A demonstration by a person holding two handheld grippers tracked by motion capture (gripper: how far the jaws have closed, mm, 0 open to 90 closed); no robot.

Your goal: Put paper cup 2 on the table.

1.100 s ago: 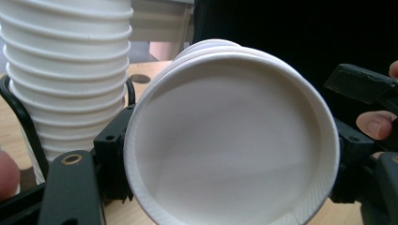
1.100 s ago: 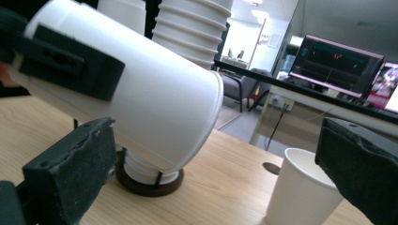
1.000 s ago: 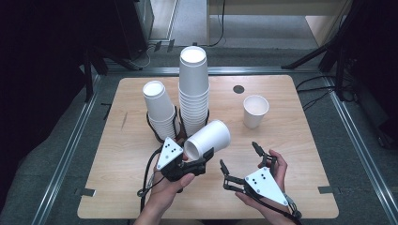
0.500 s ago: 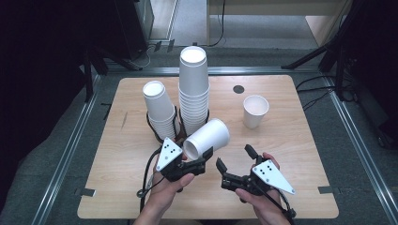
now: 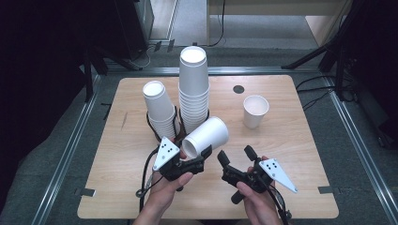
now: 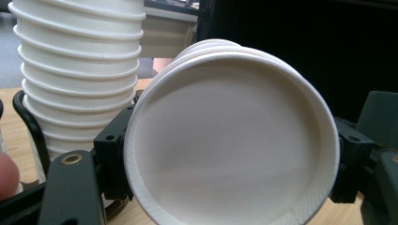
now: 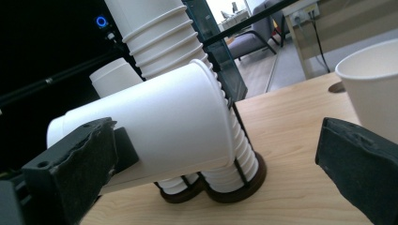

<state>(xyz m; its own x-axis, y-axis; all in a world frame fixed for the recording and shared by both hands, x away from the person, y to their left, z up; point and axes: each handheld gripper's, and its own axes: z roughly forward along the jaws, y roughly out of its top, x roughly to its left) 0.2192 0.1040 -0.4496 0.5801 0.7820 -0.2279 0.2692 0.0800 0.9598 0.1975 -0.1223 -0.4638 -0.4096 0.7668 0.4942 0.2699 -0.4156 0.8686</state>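
My left gripper [image 5: 191,161] is shut on the narrow base end of a white paper cup [image 5: 209,136], which lies on its side above the table, wide end up and to the right. The cup's round base [image 6: 230,140] faces the left gripper view, clamped between both jaws. Just right of it, my right gripper [image 5: 234,154] is open and empty. In the right gripper view the held cup [image 7: 155,122] lies across, beyond the open jaws. A tall cup stack [image 5: 194,89] and a shorter stack [image 5: 158,105] stand right behind.
Both stacks sit in dark wire holders [image 7: 234,183] on the wooden table [image 5: 300,154]. A single upright cup [image 5: 256,112] stands at the back right, also at the right edge [image 7: 371,89] of the right gripper view. A small black disc [image 5: 238,89] lies near the far edge.
The right gripper has moved left and a little forward, closer to the held cup, with its jaws still open. The left gripper and its cup have stayed put.
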